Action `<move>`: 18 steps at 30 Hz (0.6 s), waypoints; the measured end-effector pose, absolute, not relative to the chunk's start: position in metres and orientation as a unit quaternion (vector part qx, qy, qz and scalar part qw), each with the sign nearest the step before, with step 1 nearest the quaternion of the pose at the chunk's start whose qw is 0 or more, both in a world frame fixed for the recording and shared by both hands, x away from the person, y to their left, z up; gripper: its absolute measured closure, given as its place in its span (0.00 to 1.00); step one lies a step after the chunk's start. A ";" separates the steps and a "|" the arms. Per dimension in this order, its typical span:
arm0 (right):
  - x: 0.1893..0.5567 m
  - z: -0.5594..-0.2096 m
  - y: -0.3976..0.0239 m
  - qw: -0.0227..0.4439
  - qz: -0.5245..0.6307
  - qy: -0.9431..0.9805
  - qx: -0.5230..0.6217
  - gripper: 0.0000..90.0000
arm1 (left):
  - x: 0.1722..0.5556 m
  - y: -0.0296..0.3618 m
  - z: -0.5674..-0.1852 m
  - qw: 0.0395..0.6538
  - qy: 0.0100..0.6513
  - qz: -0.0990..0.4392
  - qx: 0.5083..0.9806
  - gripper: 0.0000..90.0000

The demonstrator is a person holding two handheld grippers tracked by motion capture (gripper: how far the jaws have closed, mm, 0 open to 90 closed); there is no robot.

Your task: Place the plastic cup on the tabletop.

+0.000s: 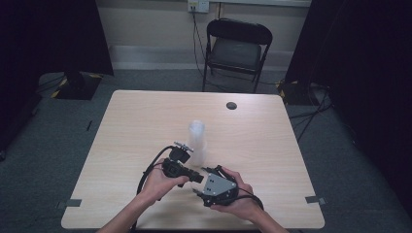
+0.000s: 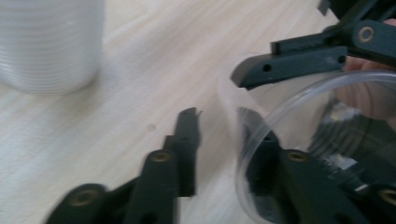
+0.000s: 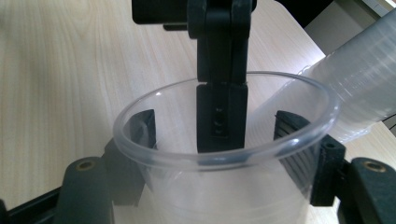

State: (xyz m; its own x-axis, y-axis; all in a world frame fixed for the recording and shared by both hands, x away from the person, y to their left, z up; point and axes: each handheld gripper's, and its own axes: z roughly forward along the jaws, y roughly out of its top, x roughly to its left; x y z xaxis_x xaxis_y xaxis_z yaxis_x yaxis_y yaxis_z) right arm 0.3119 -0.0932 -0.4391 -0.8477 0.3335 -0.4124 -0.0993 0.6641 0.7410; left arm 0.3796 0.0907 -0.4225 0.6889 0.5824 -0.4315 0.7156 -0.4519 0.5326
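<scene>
A: Nearest first. What is the right gripper point(image 3: 219, 140) doing?

B: In the right gripper view its two black jaws sit on opposite sides of a clear plastic cup point(image 3: 224, 186), pressed to the outside of the wall just under the rim. It is clamped around the cup, mouth toward the camera.

A: And the left gripper point(image 2: 219, 135)?

B: In its own view one jaw is outside the cup wall and the other inside the mouth, so the rim runs between them. There is a gap between the jaws; I cannot tell whether they actually pinch the wall. From the right gripper view that same gripper comes down from above and one jaw reaches into the cup.

A: Any writing or brand marks?

B: None that I can read on the cup or the grippers.

A: How does the cup look?

B: Transparent, thin, with a rolled rim, and nothing visible inside but the jaw.

A: Where is it on the table?

B: In the high view both hands meet near the front edge of the light wooden table point(image 1: 145, 126), left hand point(image 1: 158, 182) and right hand point(image 1: 233, 199) close together, the cup between the grippers. Just beyond stands a tall stack of clear cups point(image 1: 197, 141). Farther off, a dark round grommet point(image 1: 231, 105) near the table's far edge, then a black folding chair point(image 1: 235, 51) by the wall.
</scene>
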 end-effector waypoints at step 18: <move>0.319 -0.443 -0.105 0.251 0.414 0.868 0.109 0.34 | 0.373 0.104 -0.419 0.396 0.397 -0.050 0.827 0.42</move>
